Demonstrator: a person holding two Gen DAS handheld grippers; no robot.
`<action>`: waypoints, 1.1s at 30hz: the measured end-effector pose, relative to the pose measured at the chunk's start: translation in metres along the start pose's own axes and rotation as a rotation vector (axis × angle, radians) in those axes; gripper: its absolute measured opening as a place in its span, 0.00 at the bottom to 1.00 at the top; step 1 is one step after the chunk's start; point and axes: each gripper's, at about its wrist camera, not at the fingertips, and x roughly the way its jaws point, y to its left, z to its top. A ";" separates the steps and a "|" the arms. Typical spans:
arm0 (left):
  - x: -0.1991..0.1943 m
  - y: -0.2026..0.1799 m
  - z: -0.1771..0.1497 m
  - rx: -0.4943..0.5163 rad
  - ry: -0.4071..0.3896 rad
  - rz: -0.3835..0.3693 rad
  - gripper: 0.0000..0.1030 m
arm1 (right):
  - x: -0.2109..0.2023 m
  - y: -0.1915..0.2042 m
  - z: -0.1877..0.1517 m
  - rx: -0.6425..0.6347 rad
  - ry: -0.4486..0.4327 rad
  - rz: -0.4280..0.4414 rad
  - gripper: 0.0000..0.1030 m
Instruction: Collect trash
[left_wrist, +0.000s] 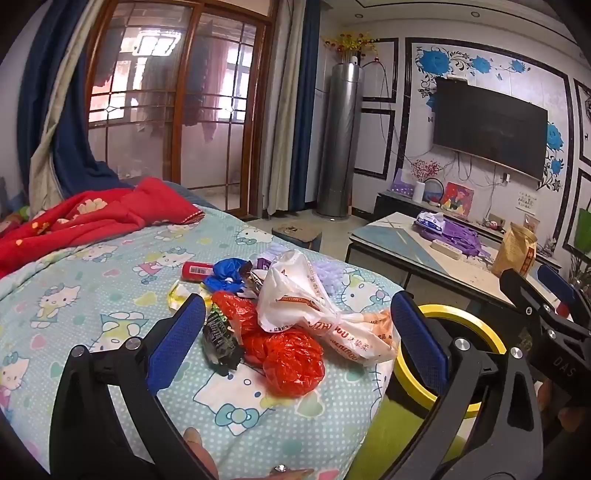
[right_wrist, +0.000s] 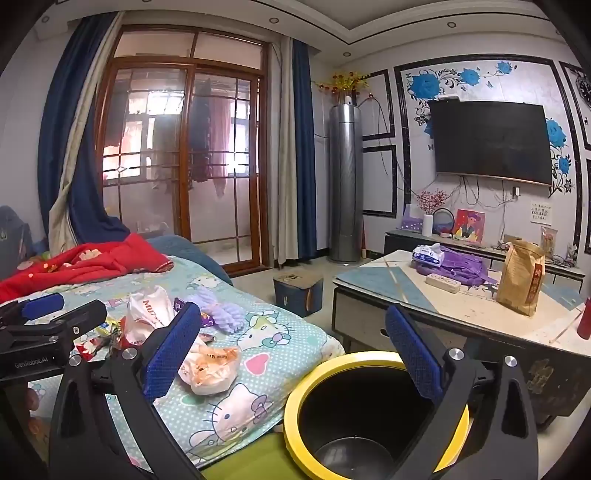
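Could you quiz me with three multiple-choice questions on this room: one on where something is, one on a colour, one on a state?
1. Where does the trash pile lie?
A. on the bed
B. on the floor
C. on the low table

2. What colour is the bin rim?
A. blue
B. yellow
C. red

3. How is the right gripper?
A. shut on a bag
B. shut, holding nothing
C. open, holding nothing

Answers: 1 A, the bags rest on the patterned sheet; 2 B, a yellow ring tops the dark bin; 3 C, its blue pads stand wide apart.
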 end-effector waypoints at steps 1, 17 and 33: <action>-0.001 0.000 0.000 -0.001 -0.009 -0.007 0.90 | 0.000 -0.001 0.000 0.011 0.000 0.003 0.94; 0.000 -0.001 0.000 0.003 -0.014 -0.004 0.90 | -0.001 -0.004 0.001 0.028 0.011 0.008 0.94; -0.002 -0.007 0.003 0.002 -0.020 -0.007 0.90 | 0.006 -0.003 -0.003 0.032 0.019 0.008 0.94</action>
